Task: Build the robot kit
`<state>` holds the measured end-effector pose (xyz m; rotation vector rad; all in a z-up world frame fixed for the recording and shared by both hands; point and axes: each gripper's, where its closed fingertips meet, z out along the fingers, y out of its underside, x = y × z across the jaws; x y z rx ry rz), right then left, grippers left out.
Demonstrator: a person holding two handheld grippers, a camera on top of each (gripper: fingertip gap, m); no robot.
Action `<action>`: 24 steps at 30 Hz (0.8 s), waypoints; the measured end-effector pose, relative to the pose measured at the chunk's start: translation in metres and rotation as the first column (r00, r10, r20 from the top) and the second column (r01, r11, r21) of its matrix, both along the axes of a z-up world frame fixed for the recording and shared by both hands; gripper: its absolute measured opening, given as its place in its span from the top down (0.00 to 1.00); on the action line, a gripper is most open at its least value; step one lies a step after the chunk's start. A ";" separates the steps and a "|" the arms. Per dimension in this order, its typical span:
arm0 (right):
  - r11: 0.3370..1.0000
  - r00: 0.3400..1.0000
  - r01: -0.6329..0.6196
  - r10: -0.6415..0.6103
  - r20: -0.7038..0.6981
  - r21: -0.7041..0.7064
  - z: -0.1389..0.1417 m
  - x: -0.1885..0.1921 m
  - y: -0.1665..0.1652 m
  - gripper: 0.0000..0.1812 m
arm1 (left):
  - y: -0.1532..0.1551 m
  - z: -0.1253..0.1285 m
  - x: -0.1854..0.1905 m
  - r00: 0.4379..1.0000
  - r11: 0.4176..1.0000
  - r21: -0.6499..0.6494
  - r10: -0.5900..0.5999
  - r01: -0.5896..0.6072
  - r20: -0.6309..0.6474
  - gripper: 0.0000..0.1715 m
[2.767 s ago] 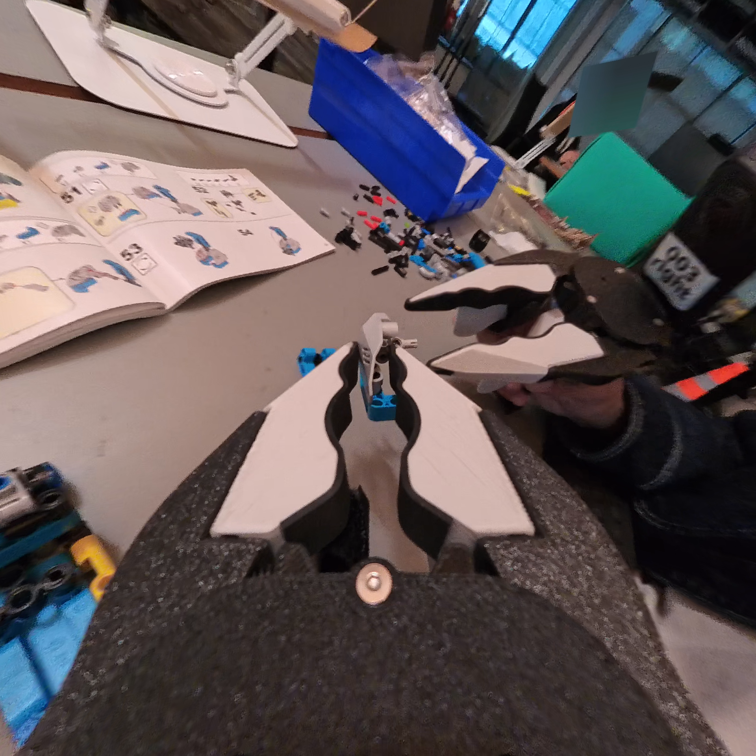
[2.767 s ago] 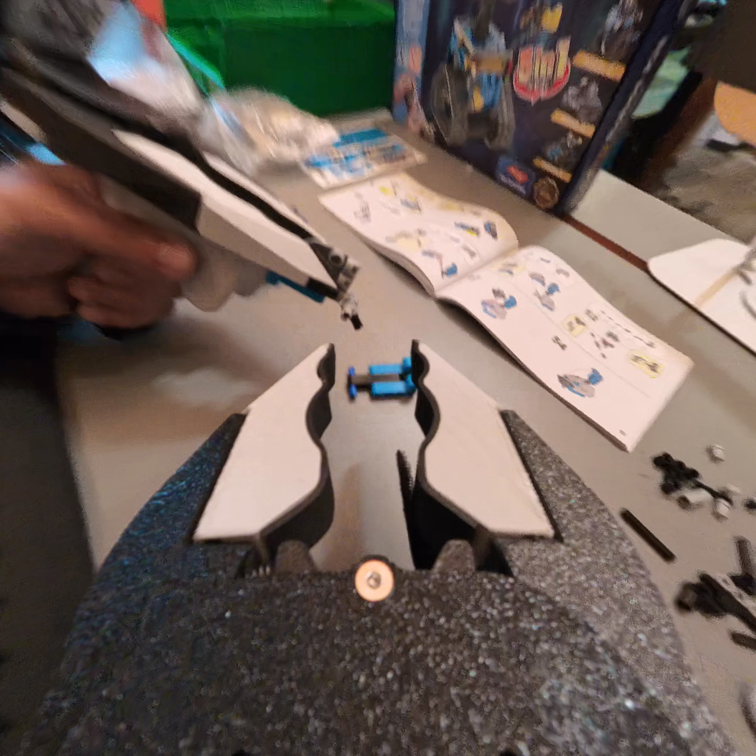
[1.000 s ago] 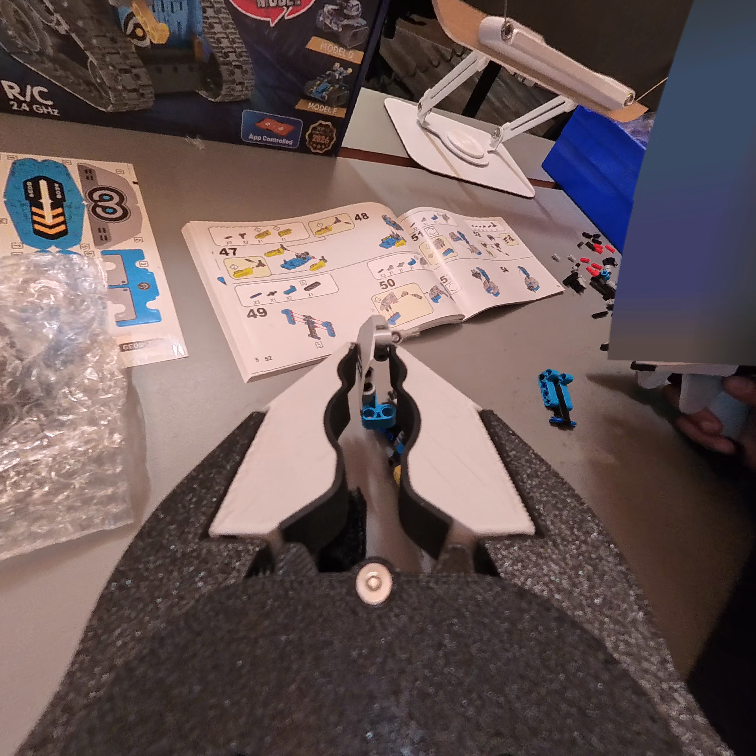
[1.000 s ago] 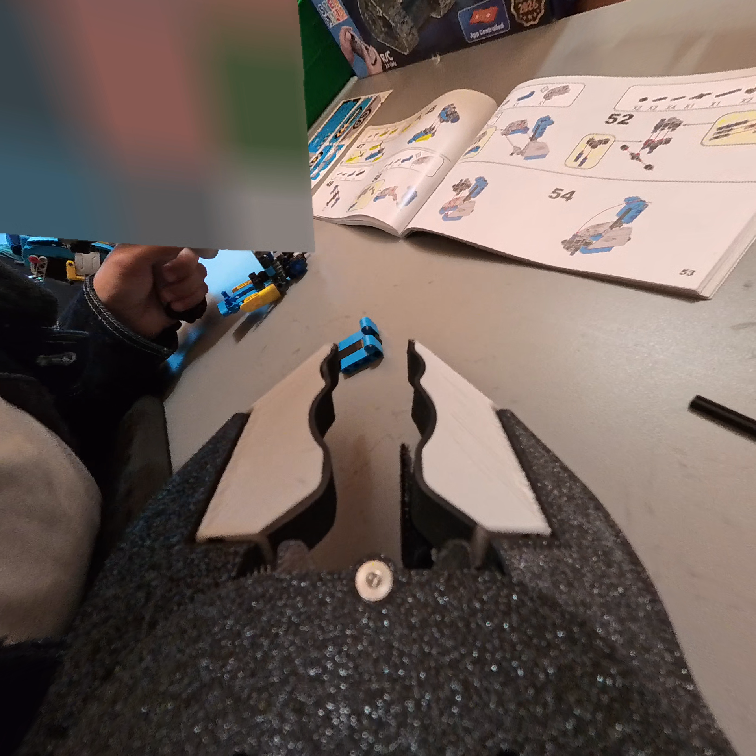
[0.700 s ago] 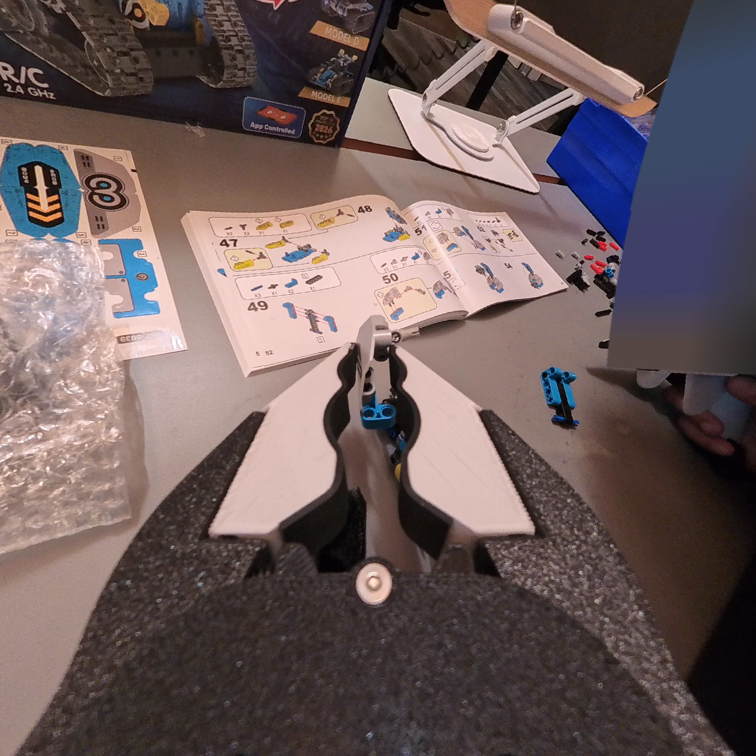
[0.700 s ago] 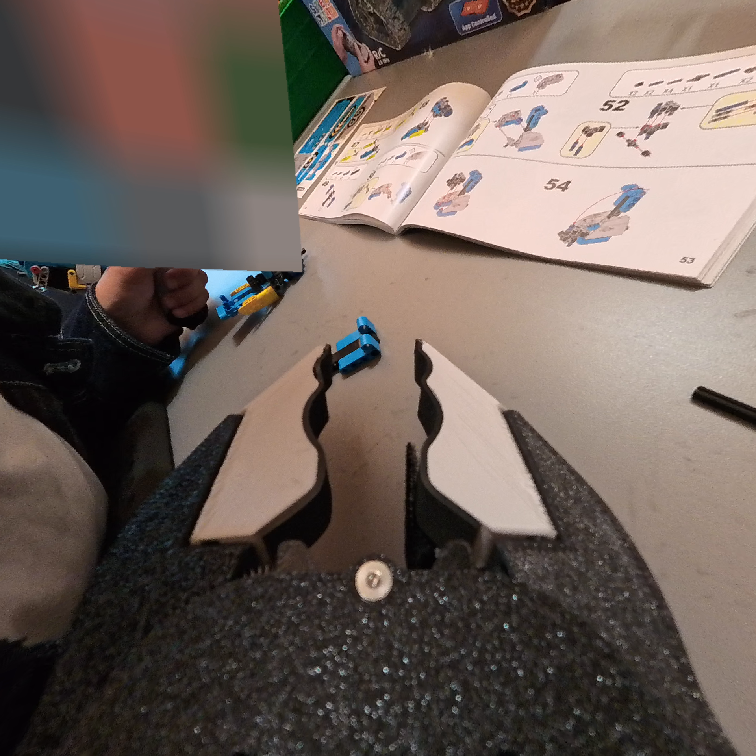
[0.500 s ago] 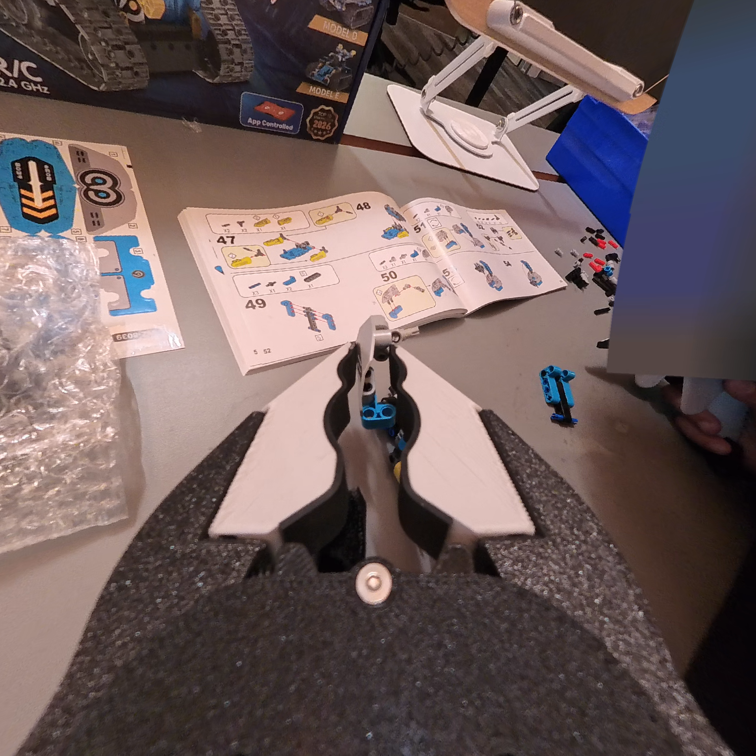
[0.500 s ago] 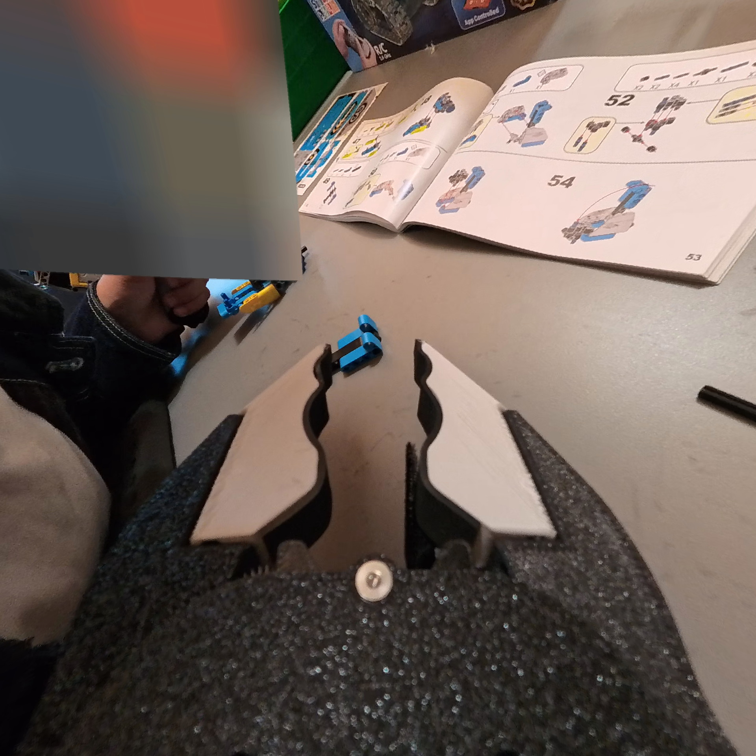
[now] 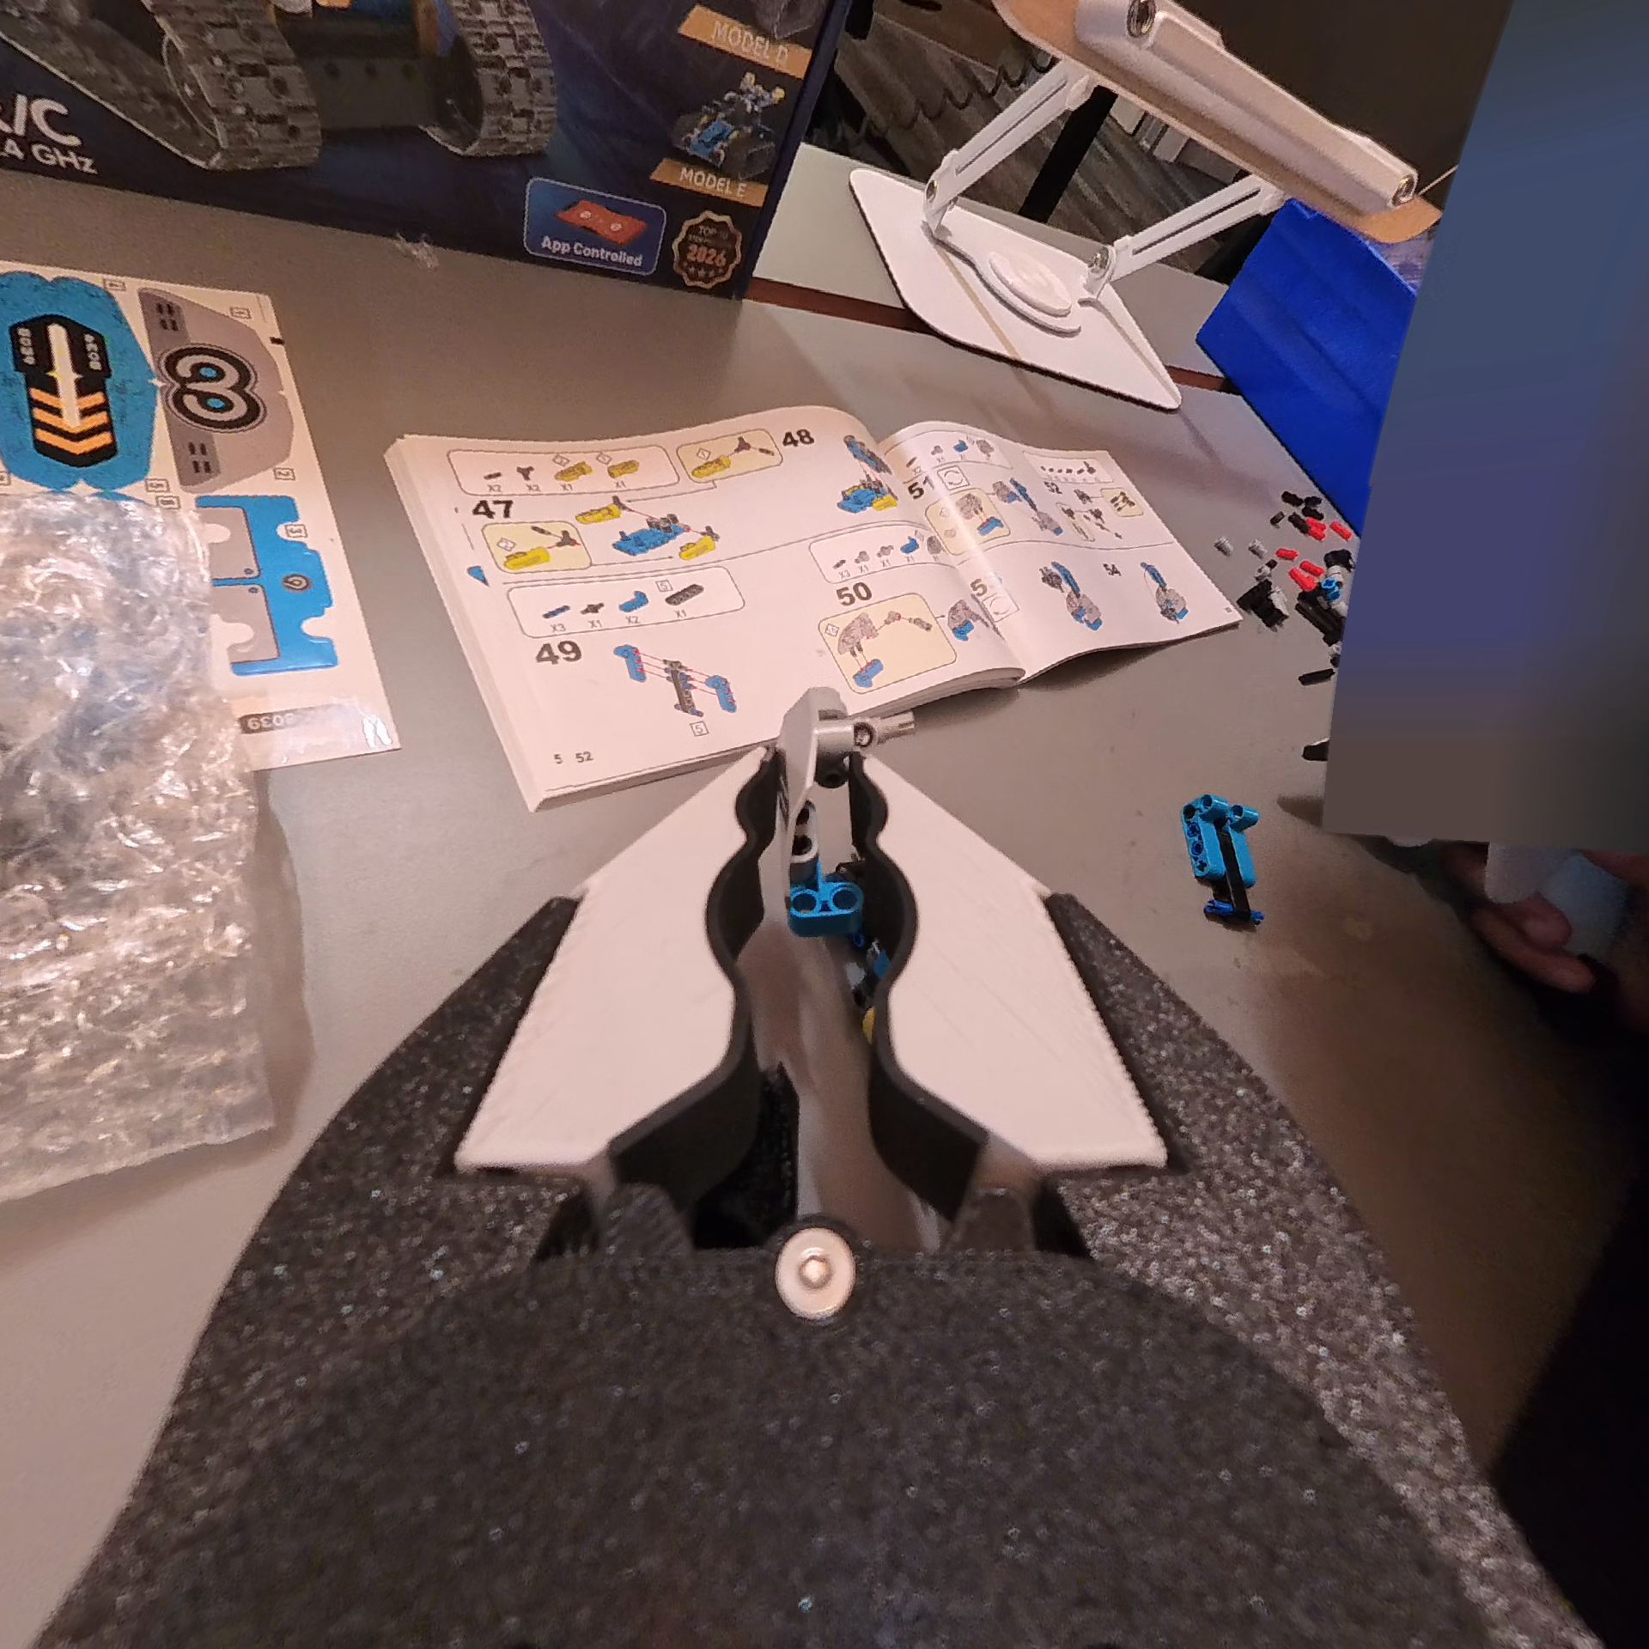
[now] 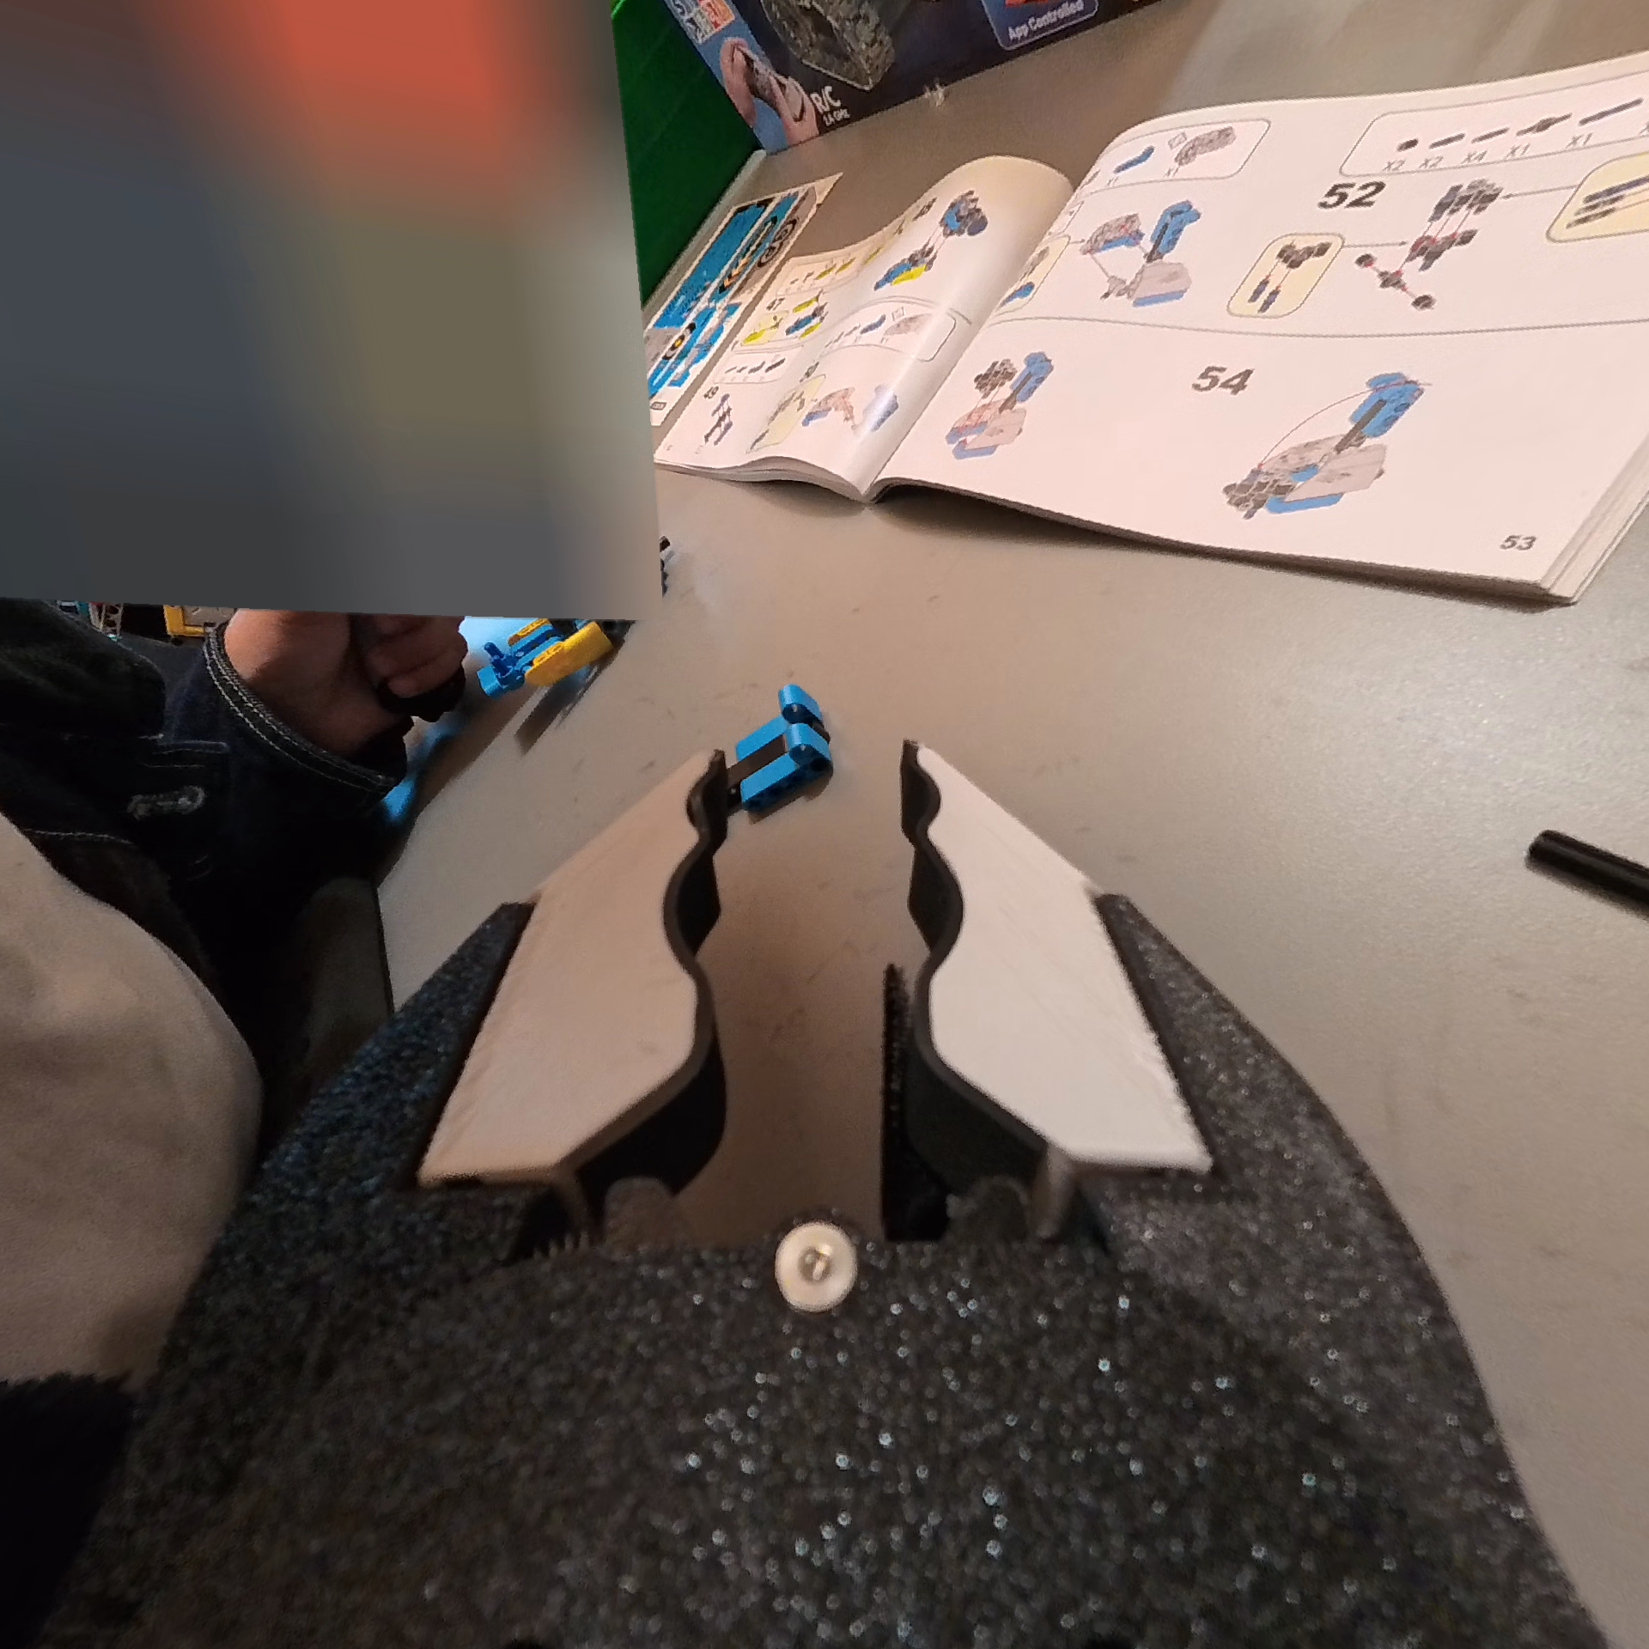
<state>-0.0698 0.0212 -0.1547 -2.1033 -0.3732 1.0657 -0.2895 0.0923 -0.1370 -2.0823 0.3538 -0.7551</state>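
Note:
My left gripper (image 9: 814, 774) is shut on a small grey and blue brick assembly (image 9: 816, 825), held above the grey table (image 9: 625, 848) in front of the open instruction booklet (image 9: 767, 571). A grey pin sticks out of its top to the right. My right gripper (image 10: 810, 758) is open and empty, low over the table (image 10: 1160, 803). A small blue and black brick piece (image 10: 785, 751) lies on the table just past its left fingertip; it also shows in the left wrist view (image 9: 1221, 852). A hand in a dark sleeve (image 10: 357, 660) holds the other gripper at left.
A boxed kit (image 9: 401, 116), a sticker sheet (image 9: 178, 500) and a crumpled plastic bag (image 9: 107, 848) lie left. A white stand (image 9: 1044, 294), a blue bin (image 9: 1312, 348) and several loose small parts (image 9: 1294, 571) lie right. A black rod (image 10: 1588, 870) and blue-yellow parts (image 10: 544, 660) lie nearby. The grippers' ends are close to 25 cm from one another. The black rod (image 10: 1588, 870) lies around 10 cm away from my right fingertips.
My left gripper swung left with its assembly, away from the right gripper, then held nearly still. My right gripper opened slightly wider and stayed by the blue piece.

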 end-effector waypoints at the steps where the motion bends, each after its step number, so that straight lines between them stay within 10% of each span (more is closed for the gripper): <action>1: 1.000 1.000 0.000 0.000 0.000 -0.001 0.000 0.000 0.000 0.79 | 0.000 0.000 0.000 1.000 1.000 -0.003 -0.002 0.002 0.000 0.91; 24: 1.000 1.000 -0.006 0.006 -0.010 -0.015 -0.001 -0.001 -0.001 0.81 | 0.001 -0.003 0.000 1.000 1.000 -0.015 0.003 -0.003 0.004 0.91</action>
